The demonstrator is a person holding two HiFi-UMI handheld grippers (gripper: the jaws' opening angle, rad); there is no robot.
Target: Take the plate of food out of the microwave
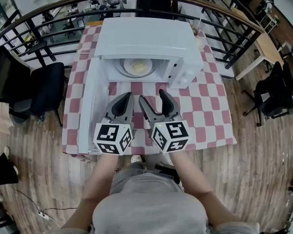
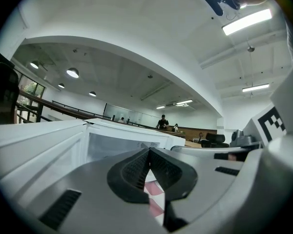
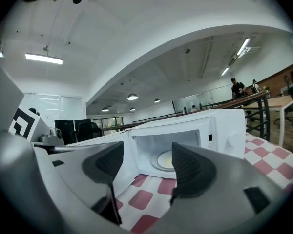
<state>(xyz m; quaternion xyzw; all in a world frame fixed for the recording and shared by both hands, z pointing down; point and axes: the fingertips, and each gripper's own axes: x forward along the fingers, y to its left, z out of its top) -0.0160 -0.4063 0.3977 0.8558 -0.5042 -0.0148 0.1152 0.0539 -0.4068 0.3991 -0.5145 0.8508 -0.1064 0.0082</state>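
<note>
The boxy white microwave oven (image 1: 146, 40) sits on a table under a red-and-white checked cloth (image 1: 212, 113), its white door (image 1: 89, 106) swung wide open to the left. The round white plate of pale yellow food (image 1: 137, 67) lies inside the lit cavity, in the middle of its floor. The person stands at the table's near edge with both tools held level, side by side in front of the opening. The left gripper (image 2: 149, 152) has its dark ribbed jaws pressed together on nothing. The right gripper (image 3: 146, 150) has its jaws spread wide and empty, the plate well beyond them.
</note>
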